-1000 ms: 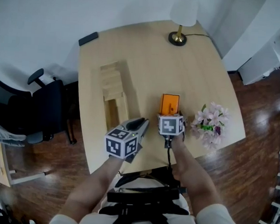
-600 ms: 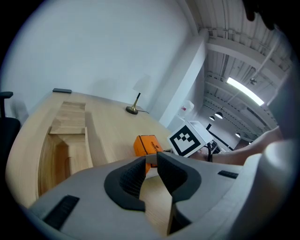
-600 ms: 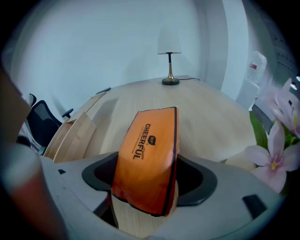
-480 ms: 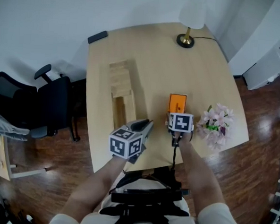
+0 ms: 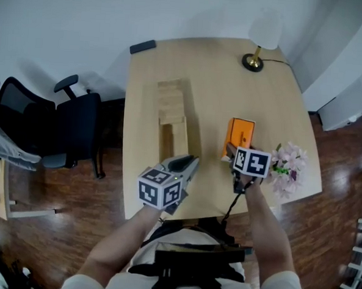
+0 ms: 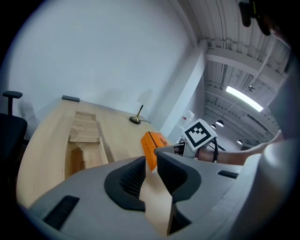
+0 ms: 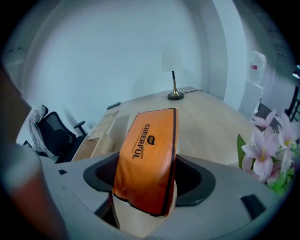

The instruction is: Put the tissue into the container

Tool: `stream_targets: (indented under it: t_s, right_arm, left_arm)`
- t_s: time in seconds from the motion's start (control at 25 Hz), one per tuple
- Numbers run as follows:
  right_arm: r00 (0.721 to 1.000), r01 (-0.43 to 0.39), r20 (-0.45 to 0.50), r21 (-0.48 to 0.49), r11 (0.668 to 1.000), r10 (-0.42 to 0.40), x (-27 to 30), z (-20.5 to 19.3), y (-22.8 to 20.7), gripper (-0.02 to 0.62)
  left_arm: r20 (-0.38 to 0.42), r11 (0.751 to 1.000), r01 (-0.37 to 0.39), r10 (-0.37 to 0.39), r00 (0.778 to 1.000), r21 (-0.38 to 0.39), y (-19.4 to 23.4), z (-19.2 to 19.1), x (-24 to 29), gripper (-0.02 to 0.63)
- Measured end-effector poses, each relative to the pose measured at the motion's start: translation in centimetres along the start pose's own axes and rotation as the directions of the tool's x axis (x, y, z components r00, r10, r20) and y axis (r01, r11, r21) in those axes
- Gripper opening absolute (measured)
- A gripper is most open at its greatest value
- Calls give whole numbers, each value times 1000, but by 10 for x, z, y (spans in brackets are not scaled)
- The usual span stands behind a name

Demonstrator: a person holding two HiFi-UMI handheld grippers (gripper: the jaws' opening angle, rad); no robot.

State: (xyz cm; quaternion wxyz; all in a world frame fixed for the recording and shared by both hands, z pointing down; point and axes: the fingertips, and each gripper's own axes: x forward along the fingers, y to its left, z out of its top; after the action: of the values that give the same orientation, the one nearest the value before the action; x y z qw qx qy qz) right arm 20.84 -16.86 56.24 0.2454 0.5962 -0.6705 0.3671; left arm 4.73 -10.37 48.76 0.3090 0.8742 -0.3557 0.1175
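Right tool [image 7: 150,177] grips tissue pack [image 5: 239,138], bare table [image 5: 216,91] toward container [image 5: 173,104]; left tool [image 6: 150,162] narrow, empty.

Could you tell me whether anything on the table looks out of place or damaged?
Nothing stands out: the orange tissue pack looks intact in the right gripper, and the wooden container, lamp and flowers look orderly.

An office or meeting room is shown: a large light-wood table [image 5: 214,94] is set against plain white walls [image 5: 85,13]; a black swivel chair [image 5: 60,124] with armrests is parked beside it on a dark wood floor [image 5: 72,220]. A table lamp [image 5: 259,45] with a brass foot and a bunch of pink flowers [image 5: 288,169] are placed on the table; strip lights [image 6: 243,97] are seen under an open, unfinished ceiling.
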Motion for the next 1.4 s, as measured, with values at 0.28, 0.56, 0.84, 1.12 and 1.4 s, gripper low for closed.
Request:
stream_targets:
  t_s: [0.28, 0.56, 0.84, 1.12, 1.4]
  right_arm:
    - [993, -99, 58, -72, 992, 104, -24, 27, 68, 354]
    - [980, -181, 61, -141, 973, 191, -28, 39, 144, 354]
    - [975, -212, 36, -170, 962, 221, -19, 32, 194, 354]
    - [972, -232, -2, -162, 959, 235, -2, 16, 225, 354]
    - [973, -231, -53, -169, 958, 225, 13, -4, 238, 354]
  left_arm:
    - [60, 999, -44, 46, 997, -27, 22, 6, -47, 74]
    - [98, 995, -84, 90, 991, -62, 48, 2, -88, 74]
    - [113, 991, -101, 110, 987, -85, 69, -4, -117, 74]
    - [98, 991, -99, 108, 989, -93, 87, -11, -131, 74]
    - [85, 991, -84, 93, 992, -102, 98, -14, -135, 74]
